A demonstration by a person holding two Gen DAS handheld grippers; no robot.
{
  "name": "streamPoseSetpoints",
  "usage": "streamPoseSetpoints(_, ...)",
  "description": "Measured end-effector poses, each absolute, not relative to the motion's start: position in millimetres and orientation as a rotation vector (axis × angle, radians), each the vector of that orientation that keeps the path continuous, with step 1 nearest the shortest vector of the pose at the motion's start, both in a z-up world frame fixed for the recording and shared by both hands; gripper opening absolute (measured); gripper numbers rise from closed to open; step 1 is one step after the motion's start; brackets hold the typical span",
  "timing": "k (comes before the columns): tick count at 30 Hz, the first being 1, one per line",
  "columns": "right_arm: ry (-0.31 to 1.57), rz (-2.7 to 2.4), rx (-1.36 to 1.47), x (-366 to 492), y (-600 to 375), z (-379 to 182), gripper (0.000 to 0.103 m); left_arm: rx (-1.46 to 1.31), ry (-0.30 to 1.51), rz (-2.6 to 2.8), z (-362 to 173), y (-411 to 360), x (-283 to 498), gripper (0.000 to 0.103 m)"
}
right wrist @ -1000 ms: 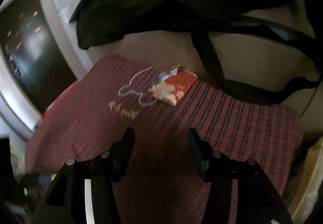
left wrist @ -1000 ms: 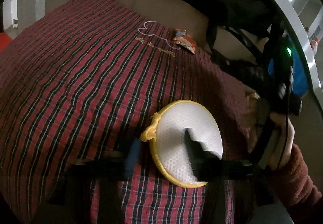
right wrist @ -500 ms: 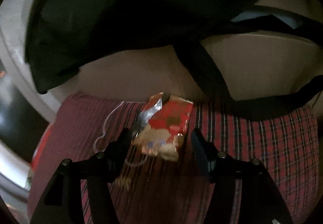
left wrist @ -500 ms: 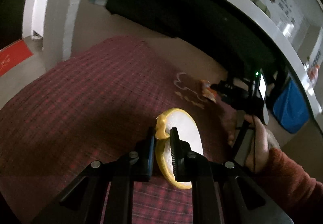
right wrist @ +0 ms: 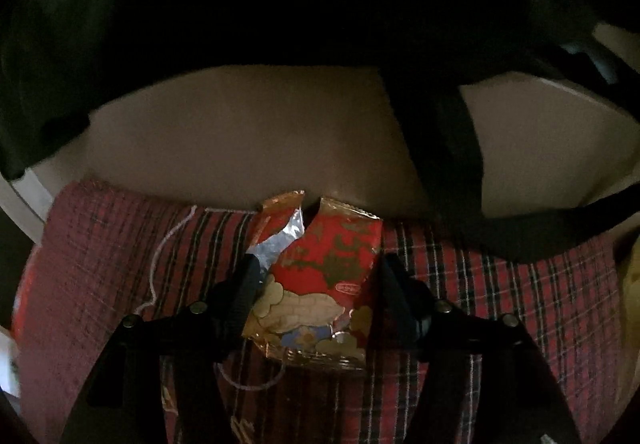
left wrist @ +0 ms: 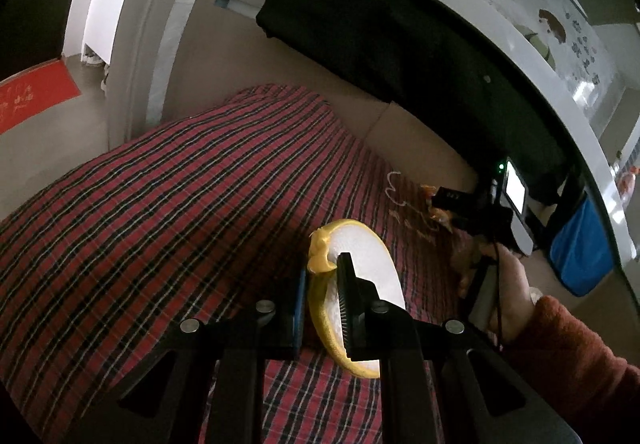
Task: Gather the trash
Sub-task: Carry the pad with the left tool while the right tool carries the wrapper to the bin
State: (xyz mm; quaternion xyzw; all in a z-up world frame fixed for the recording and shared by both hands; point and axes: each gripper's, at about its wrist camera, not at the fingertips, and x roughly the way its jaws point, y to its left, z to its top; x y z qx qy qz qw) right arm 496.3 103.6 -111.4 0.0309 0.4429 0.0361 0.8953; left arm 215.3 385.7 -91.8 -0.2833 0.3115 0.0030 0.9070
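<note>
My left gripper (left wrist: 322, 276) is shut on a curved yellow pomelo peel (left wrist: 374, 264) with a white inner side, held above the red plaid cushion (left wrist: 160, 211). A torn red snack wrapper (right wrist: 320, 280) lies on the cushion's far edge against the beige seat back. My right gripper (right wrist: 316, 276) is open, its two fingers either side of the wrapper, close to it. In the left wrist view the right gripper (left wrist: 452, 207) shows at the right, over the wrapper (left wrist: 430, 189).
A black garment (left wrist: 392, 43) hangs over the beige seat back (right wrist: 260, 135). A black bag strap (right wrist: 444, 147) hangs down right of the wrapper. A white stitched outline (right wrist: 168, 244) marks the cushion. A blue bag (left wrist: 580, 248) hangs at the right.
My right gripper has moved forward to the wrapper, which now sits between its open fingers. My left gripper has lifted the peel off the cushion and tilted up.
</note>
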Motion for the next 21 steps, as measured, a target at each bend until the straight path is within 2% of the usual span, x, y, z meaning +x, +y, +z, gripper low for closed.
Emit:
streamPoseSetpoints(3,0.931,0.204,-0.009,485,121,-112,0.050,-0.595,0.641,0.011,-93,385,212,0.015)
streamPoseSetpoints(6,0.952,0.336,-0.090,460,134,-111,0.047,-0.600,0.638,0.017,-91,384,207,0.015)
streamPoseSetpoints(7,0.951,0.354,-0.115,452,135,-110,0.043,-0.601,0.636,0.020,-91,383,205,0.015)
streamPoseSetpoints(13,1.046,0.581,-0.057,387,107,-103,0.030,-0.600,0.624,0.023,-83,376,194,0.015)
streamPoseSetpoints(21,0.946,0.644,-0.001,327,45,-73,0.024,-0.537,0.582,0.000,-58,348,184,0.014)
